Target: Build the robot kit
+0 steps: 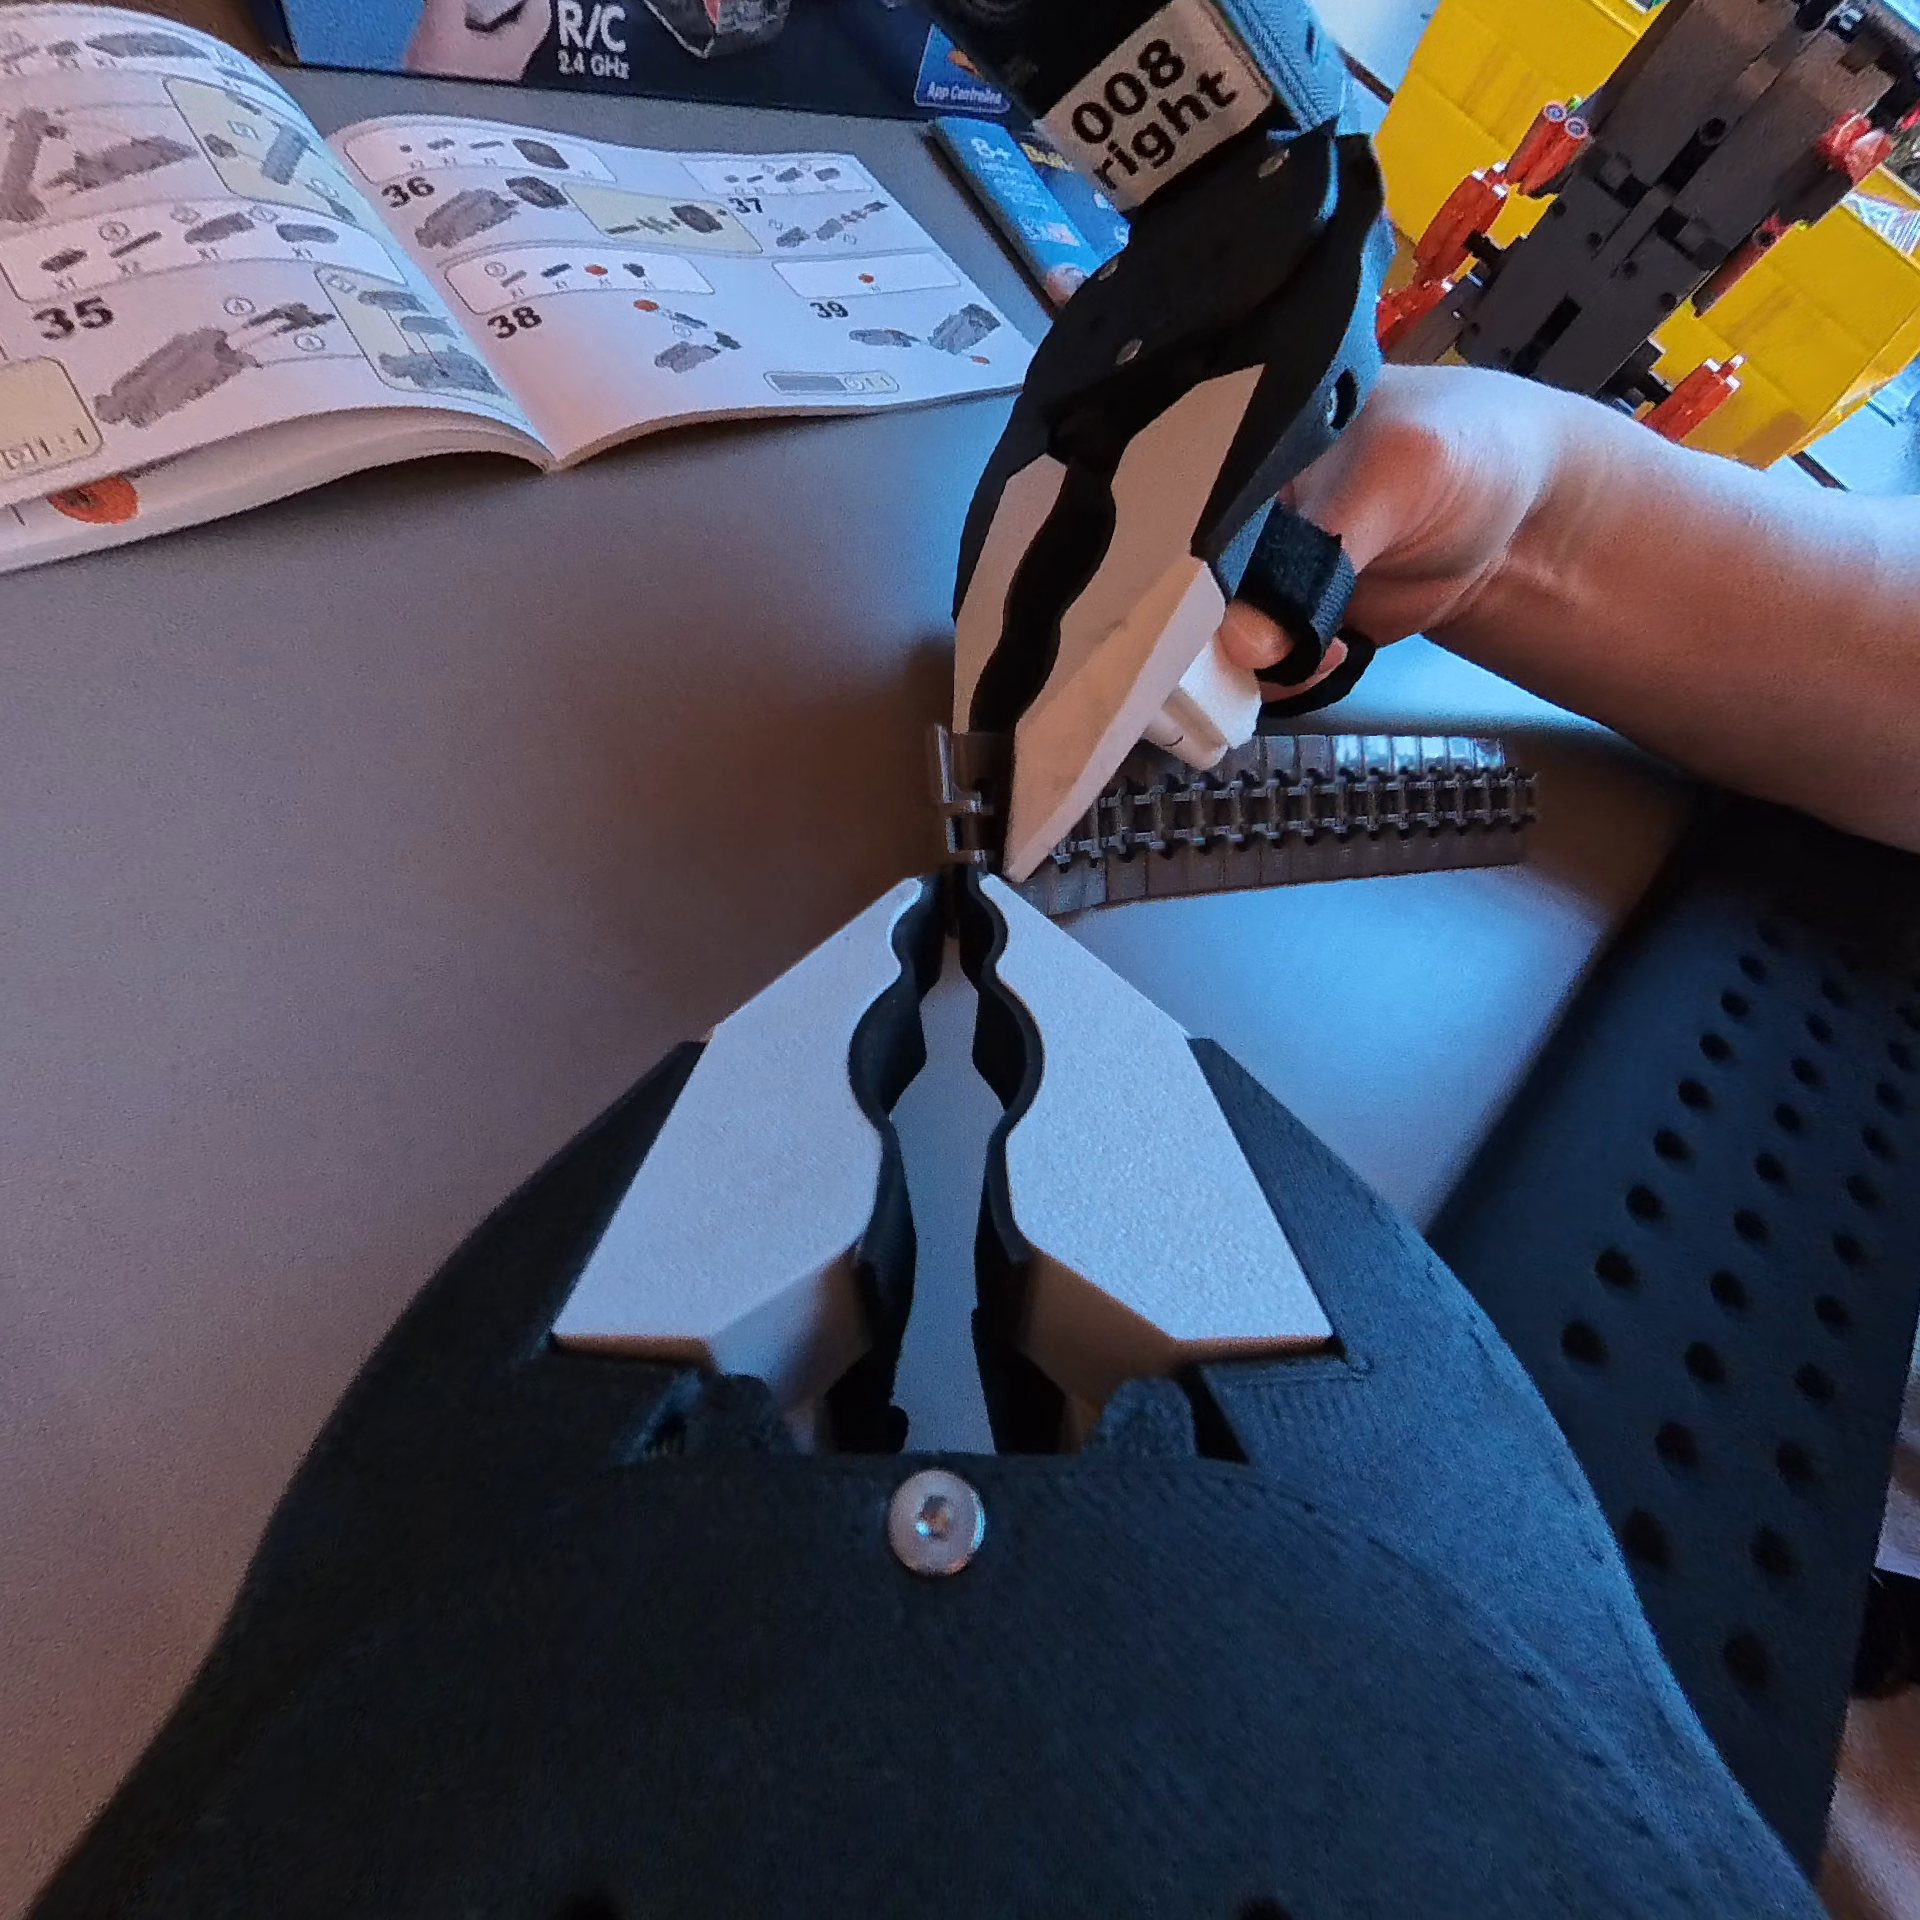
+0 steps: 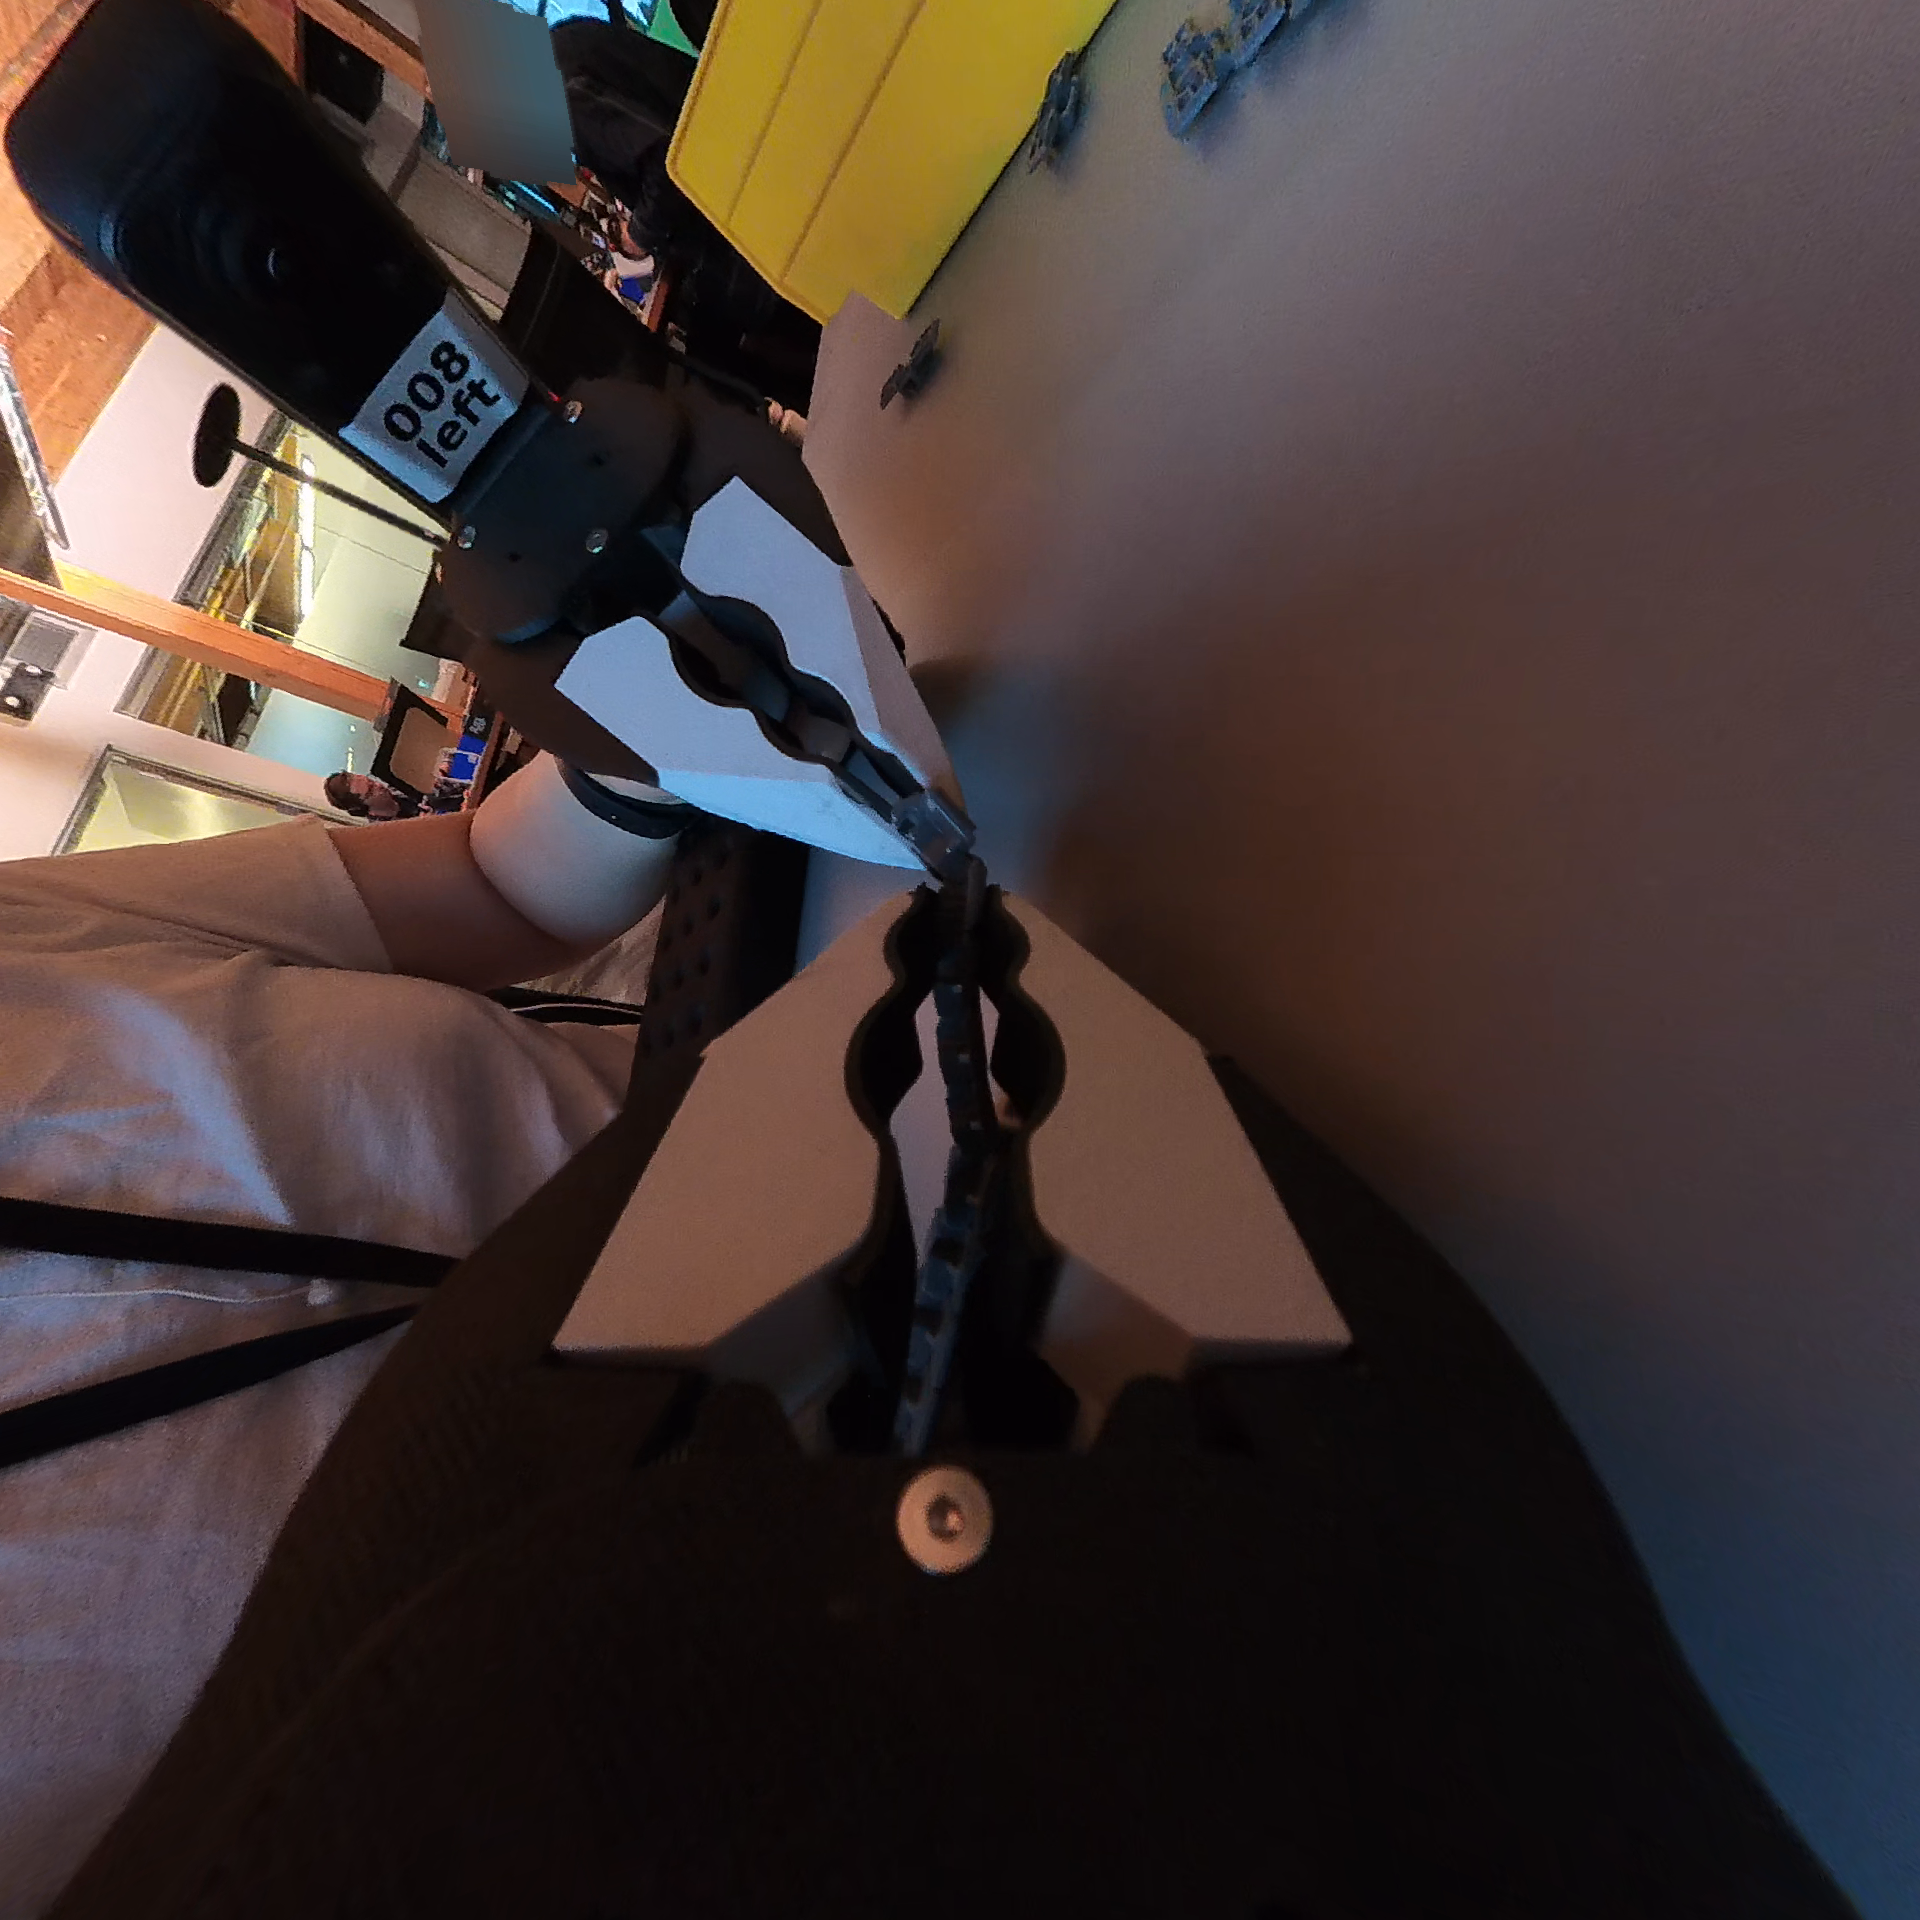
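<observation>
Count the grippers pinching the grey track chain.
2. The left gripper pinches the end link; the right gripper clamps the track chain just beside it, tips nearly touching. None seems hidden.

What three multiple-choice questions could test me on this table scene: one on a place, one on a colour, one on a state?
1. Where does the open instruction booklet lie?
A far left of the table
B under the track
C in the bin

2. What colour is the bin?
A red
B yellow
C white

3. How is the right gripper?
A wide open
B shut on the toy track strip
C out of view

Answers: A, left wrist view shows it there; B, plainly yellow; B, the strip runs between its closed fingers.
</observation>
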